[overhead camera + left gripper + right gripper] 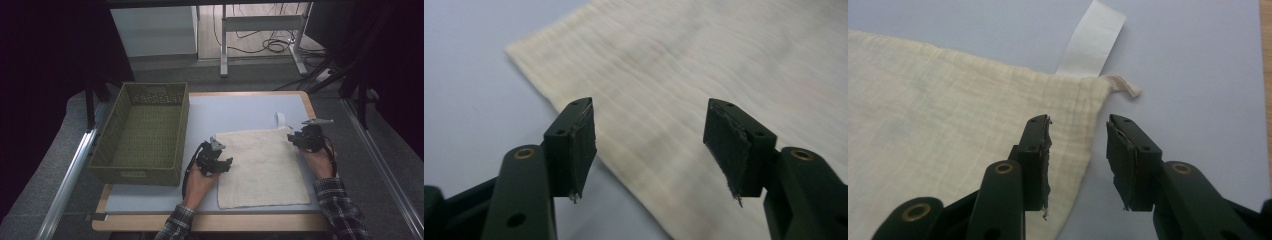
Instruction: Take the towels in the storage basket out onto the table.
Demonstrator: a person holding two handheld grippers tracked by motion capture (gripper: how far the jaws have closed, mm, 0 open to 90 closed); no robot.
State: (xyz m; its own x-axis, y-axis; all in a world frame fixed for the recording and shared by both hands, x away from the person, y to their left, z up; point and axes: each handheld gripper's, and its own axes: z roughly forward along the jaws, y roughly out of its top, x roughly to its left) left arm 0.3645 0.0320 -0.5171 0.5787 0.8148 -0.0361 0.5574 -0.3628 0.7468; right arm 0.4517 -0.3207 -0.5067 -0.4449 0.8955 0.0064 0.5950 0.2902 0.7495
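Observation:
A cream cloth bag [262, 167] lies flat on the pale blue mat [240, 107]. My left gripper [226, 164] hovers at the bag's left edge, its black jaws apart; in the left gripper view the bag [704, 65] runs beneath the left gripper [651, 112], untouched by the pads. My right gripper [295, 139] sits at the bag's far right corner. There the right gripper [1079, 125] straddles the bag [948, 100] at its side hem, jaws apart and not pressing on it. A white ribbon tab [1090, 40] sticks out from that corner.
A green woven basket [184, 125] stands on the left of the table, close to my left hand. The mat ends at the wooden table edge [310, 107] on the right. Table legs and cables lie on the floor beyond.

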